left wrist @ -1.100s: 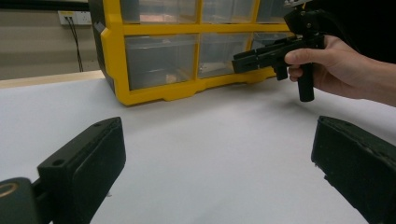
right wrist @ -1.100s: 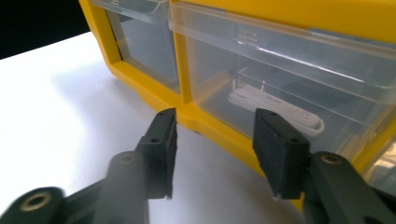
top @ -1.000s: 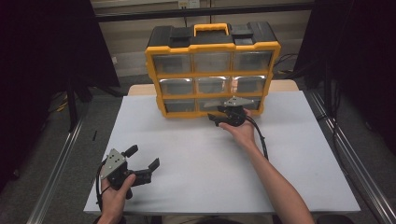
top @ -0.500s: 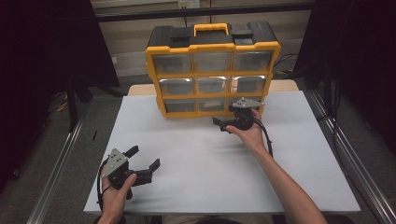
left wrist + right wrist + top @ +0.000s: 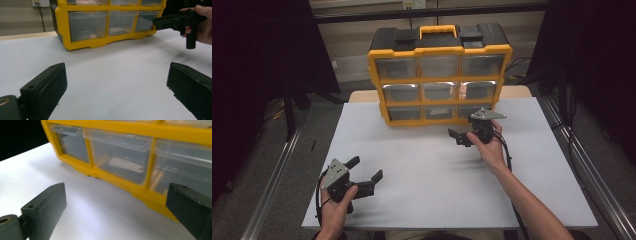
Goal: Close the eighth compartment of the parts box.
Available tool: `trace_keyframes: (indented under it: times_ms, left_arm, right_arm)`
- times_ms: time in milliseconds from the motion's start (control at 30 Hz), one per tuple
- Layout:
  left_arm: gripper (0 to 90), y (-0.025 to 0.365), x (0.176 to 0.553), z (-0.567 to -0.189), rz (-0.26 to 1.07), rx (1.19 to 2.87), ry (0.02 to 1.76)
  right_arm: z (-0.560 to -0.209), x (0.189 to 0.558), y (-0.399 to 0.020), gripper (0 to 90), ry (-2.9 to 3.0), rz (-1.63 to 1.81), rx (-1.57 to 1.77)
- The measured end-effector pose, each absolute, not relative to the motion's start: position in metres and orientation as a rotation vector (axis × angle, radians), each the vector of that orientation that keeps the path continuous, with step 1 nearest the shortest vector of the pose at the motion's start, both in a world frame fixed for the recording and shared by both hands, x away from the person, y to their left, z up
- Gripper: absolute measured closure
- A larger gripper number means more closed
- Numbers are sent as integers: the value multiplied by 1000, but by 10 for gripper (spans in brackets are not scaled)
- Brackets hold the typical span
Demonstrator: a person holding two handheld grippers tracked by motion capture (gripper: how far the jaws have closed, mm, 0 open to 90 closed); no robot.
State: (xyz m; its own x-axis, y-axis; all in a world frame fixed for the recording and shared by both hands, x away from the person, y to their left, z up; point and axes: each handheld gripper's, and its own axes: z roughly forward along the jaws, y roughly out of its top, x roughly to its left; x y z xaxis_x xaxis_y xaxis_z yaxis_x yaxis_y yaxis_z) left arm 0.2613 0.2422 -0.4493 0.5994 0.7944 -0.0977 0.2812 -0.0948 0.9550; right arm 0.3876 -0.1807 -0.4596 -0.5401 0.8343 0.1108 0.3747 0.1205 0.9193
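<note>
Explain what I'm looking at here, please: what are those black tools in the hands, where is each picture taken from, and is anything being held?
There is no robot arm here: a person holds a hand-held two-jaw clamp in each hand. The high view looks down from above the person's side of the white table. The left gripper sits near the table's front edge, and the right gripper is close to the yellow drawer box standing at the far side.

The other two pictures come from cameras riding on the grippers, looking out between their own black jaws. The left gripper view sees the box and, at upper right, the other hand with its gripper. The right gripper view looks closely at the bottom row of clear drawers; a pale item lies inside the middle one.

Both grippers are open and hold nothing. The right one's jaws have just been opening, with nothing between them.
</note>
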Motion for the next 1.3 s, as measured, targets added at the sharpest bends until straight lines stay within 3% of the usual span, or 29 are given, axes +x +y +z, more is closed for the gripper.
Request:
trace_keyframes:
  times_ms: [1300]
  left_arm:
    - [32, 247, 262, -451, 545, 1662, 942]
  right_arm:
    - [-445, 288, -237, 39, 1852, 1409, 1120]
